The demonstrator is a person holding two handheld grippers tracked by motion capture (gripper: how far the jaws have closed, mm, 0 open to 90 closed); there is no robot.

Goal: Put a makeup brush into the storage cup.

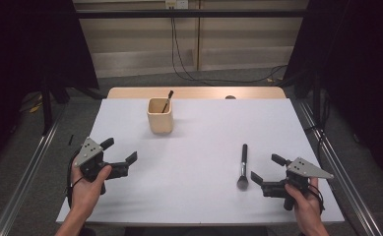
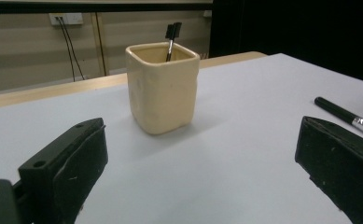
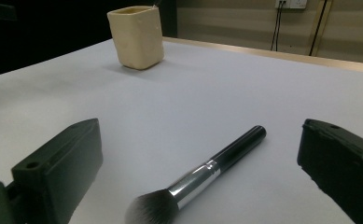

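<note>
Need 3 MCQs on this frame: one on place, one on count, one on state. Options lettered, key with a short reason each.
1. Where does the makeup brush lie?
A. Flat on the table, just left of the right tool
B. Inside the cup
C. Between the left tool's jaws

2. How many brushes stand in the beige cup?
A. None
B. One
C. Three

3. How do the jaws of the left tool stand?
A. Shut on the cup
B. Shut on nothing
C. Open, holding nothing

Key: 1 A, the high view shows it flat on the white tabletop beside the right tool. 2 B, a single thin dark brush sticks out of the cup in the left gripper view. 3 C, the left gripper view shows both jaws wide apart with bare table between them.
</note>
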